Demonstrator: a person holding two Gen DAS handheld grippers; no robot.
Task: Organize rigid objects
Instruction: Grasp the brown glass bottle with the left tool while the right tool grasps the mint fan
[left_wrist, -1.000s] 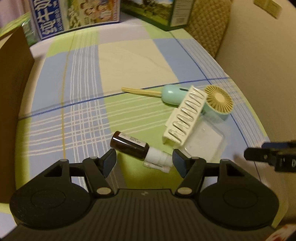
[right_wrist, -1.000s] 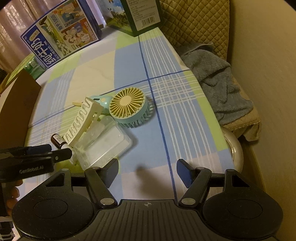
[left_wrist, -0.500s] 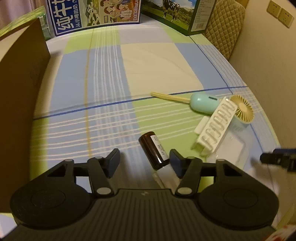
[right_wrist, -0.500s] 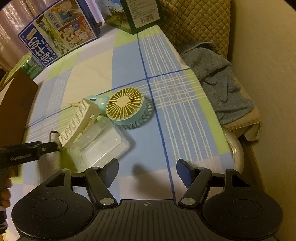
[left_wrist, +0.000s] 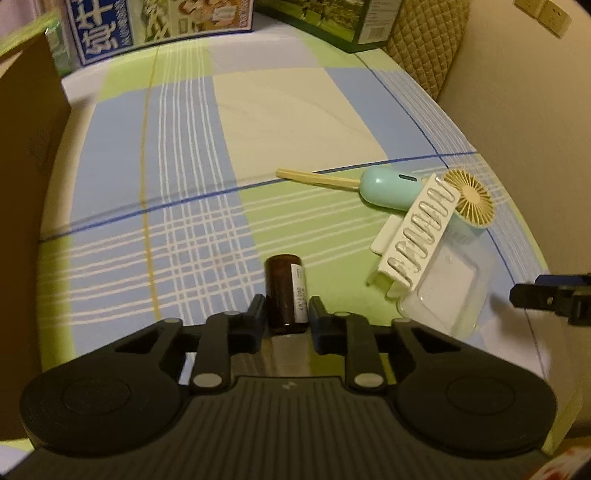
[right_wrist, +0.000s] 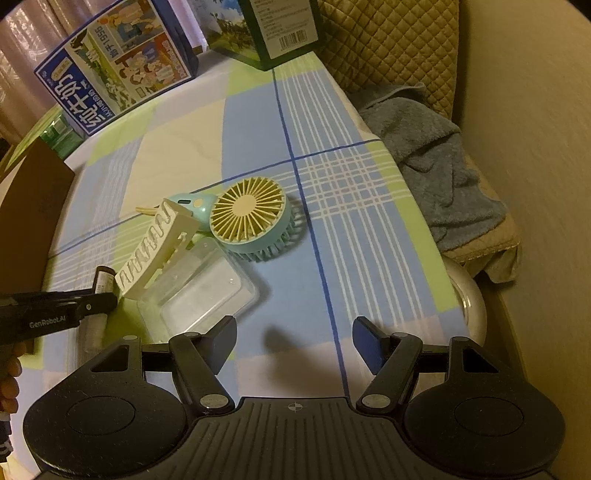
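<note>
A brown glass bottle (left_wrist: 282, 284) with a white label lies on the checked cloth, and my left gripper (left_wrist: 286, 310) is shut on it, a pad pressing each side. In the right wrist view the bottle (right_wrist: 103, 280) shows just behind the left gripper (right_wrist: 92, 304). To its right lie a white slotted rack (left_wrist: 421, 236), a clear plastic box (left_wrist: 447, 291), a mint hand fan (left_wrist: 391, 188) and wooden chopsticks (left_wrist: 314, 178). My right gripper (right_wrist: 295, 339) stands open over bare cloth, just in front of the clear box (right_wrist: 207, 291) and the fan (right_wrist: 247, 210).
A brown cardboard box (left_wrist: 26, 184) walls the left side. Printed cartons (left_wrist: 155, 22) stand along the back edge. A blue towel (right_wrist: 436, 162) and a quilted cushion (right_wrist: 388, 44) lie off the table's right edge, next to the wall.
My left gripper's jaws came together on the brown bottle, which has turned to point away from me. The right gripper has not moved.
</note>
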